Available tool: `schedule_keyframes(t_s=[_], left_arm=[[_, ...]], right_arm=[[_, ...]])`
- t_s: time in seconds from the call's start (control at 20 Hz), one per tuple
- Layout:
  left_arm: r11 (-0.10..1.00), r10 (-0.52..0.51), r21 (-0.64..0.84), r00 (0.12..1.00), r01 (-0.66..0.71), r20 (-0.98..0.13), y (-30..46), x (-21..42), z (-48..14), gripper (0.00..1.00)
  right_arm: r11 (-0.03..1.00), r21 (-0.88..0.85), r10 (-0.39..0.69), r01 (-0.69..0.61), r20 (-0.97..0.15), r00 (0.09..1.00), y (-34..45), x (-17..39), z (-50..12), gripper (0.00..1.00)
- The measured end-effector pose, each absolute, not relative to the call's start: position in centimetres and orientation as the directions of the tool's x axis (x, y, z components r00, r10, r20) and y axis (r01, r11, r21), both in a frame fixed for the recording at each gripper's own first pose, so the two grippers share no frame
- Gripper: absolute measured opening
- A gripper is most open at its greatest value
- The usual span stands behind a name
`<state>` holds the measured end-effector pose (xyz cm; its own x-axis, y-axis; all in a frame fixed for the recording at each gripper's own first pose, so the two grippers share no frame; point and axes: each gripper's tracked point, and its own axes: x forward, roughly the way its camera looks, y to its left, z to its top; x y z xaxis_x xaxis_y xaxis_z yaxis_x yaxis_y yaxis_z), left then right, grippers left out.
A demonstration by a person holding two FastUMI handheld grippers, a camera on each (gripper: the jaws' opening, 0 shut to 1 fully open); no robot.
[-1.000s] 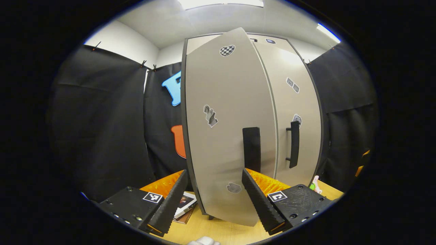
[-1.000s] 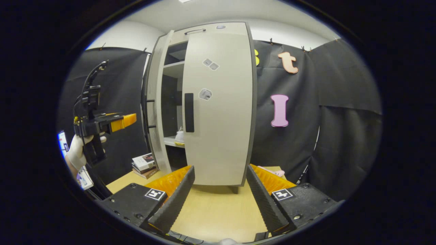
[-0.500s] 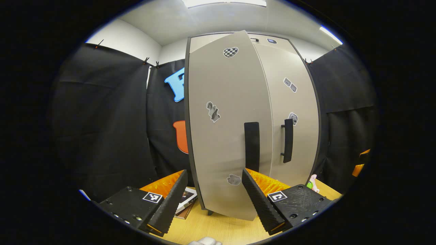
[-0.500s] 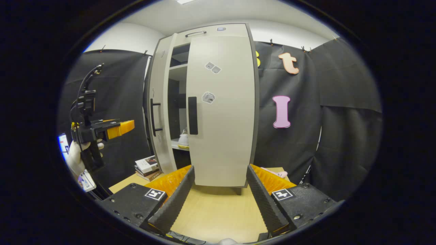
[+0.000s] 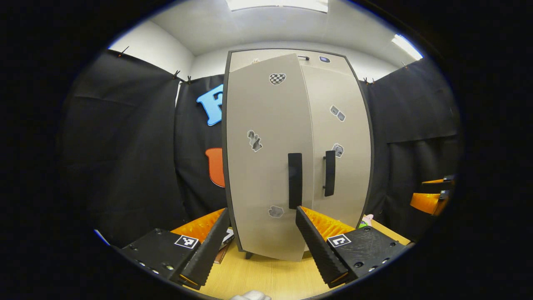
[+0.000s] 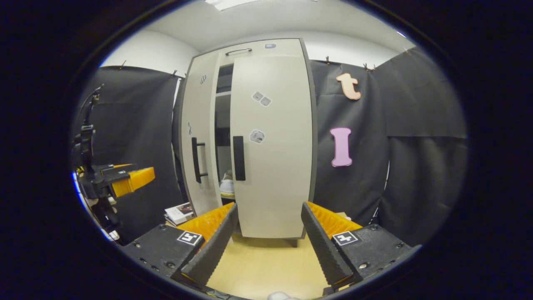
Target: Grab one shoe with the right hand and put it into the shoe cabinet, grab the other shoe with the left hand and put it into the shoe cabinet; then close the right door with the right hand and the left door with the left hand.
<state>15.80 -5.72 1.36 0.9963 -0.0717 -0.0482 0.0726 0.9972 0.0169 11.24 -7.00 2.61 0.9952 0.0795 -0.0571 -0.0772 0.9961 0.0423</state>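
The pale grey shoe cabinet [image 5: 266,62] stands on a wooden table. In the left gripper view its left door [image 5: 258,175] hangs slightly ajar, with a black handle [image 5: 295,180]. The right door [image 5: 341,166] lies flush. My left gripper [image 5: 261,216] is open and empty, a short way in front of the left door. In the right gripper view a narrow gap between the left door [image 6: 200,137] and the right door [image 6: 272,146] shows a white shoe [image 6: 227,185] on a shelf. My right gripper [image 6: 268,208] is open and empty, facing the right door. The left gripper [image 6: 125,179] shows at the far left.
A stack of books [image 6: 179,212] lies on the table [image 6: 266,266] left of the cabinet. A small pink and green toy [image 5: 367,218] sits at the cabinet's right foot. Black cloth walls close in on both sides. The right gripper [image 5: 429,196] shows at the far right.
The left door has swung from wide open to nearly shut, and the gap has narrowed. Both grippers have drawn back a little from the cabinet.
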Motion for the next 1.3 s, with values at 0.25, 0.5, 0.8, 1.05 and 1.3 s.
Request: schedule_keyframes(t_s=[0.25,0.5,0.8,1.05,1.3], left_arm=[[0.998,-0.058,0.019,0.997,0.059,-0.051,-4.7,13.2,1.1,0.96],[0.999,-0.041,0.005,0.996,0.041,-0.084,-3.6,11.1,-0.1,0.96],[0.998,-0.055,0.015,0.995,0.057,-0.081,-4.2,11.1,-0.1,1.0],[0.997,-0.077,0.01,0.994,0.078,-0.08,-4.8,11.8,0.1,1.0],[0.997,-0.08,0.005,0.993,0.081,-0.084,-4.7,12.3,-0.1,1.0]], right_arm=[[0.997,0.037,0.066,-0.064,-0.045,0.997,-6.6,11.1,3.1,0.99],[0.998,0.031,0.057,-0.055,-0.042,0.998,-6.3,10.9,3.1,0.98],[0.998,0.036,0.045,-0.044,-0.045,0.998,-6.8,10.9,2.8,0.98],[0.999,0.031,0.038,-0.037,-0.047,0.998,-6.9,10.9,2.8,0.99],[0.999,0.033,0.038,-0.037,-0.049,0.998,-7.0,11.1,2.7,0.99]])
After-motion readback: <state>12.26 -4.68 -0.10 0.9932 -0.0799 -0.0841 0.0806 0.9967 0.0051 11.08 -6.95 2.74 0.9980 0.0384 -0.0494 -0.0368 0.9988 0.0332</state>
